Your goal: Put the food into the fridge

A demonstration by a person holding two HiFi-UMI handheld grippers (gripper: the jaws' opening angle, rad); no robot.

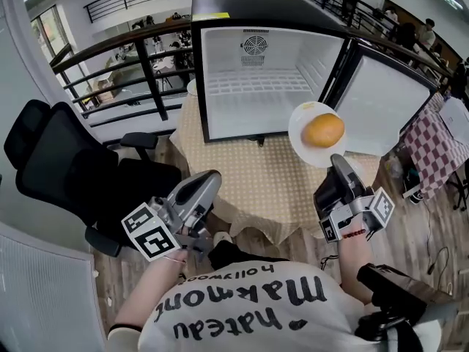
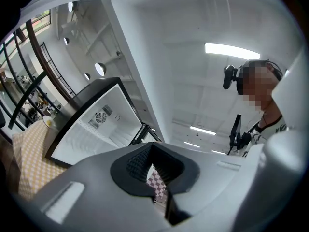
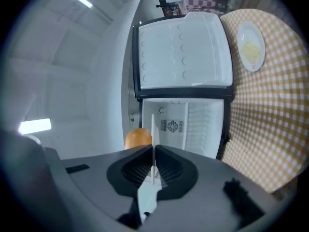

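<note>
In the right gripper point(image 1: 338, 164), pinched tight by its near rim, a white plate point(image 1: 299, 134); edge-on between the pads in the right gripper view. On the plate, an orange-brown bun point(image 1: 324, 130), up in the air in front of the open fridge point(image 1: 253, 86), near its swung-out door point(image 1: 388, 101), not yet inside.

On the left gripper point(image 1: 211, 178), jaws drawn together with nothing between them; low and to the left of the plate, well apart from it.

Beyond both, a table under a beige checked cloth point(image 1: 271, 185), with the fridge standing on it: white inside, ribbed shelf, round fan grille on the back wall. On the fridge's black top, a small yellow label point(image 1: 212, 15), too small to read. Beside the fridge on the cloth, a second white plate point(image 3: 252, 46) with something pale yellow on it.

Across the white shirt point(image 1: 242, 314) at the bottom of the head view, black handwriting, upside down: "hollywood" in small letters, the larger words not surely legible. Left of the table, a black office chair point(image 1: 66, 167).
</note>
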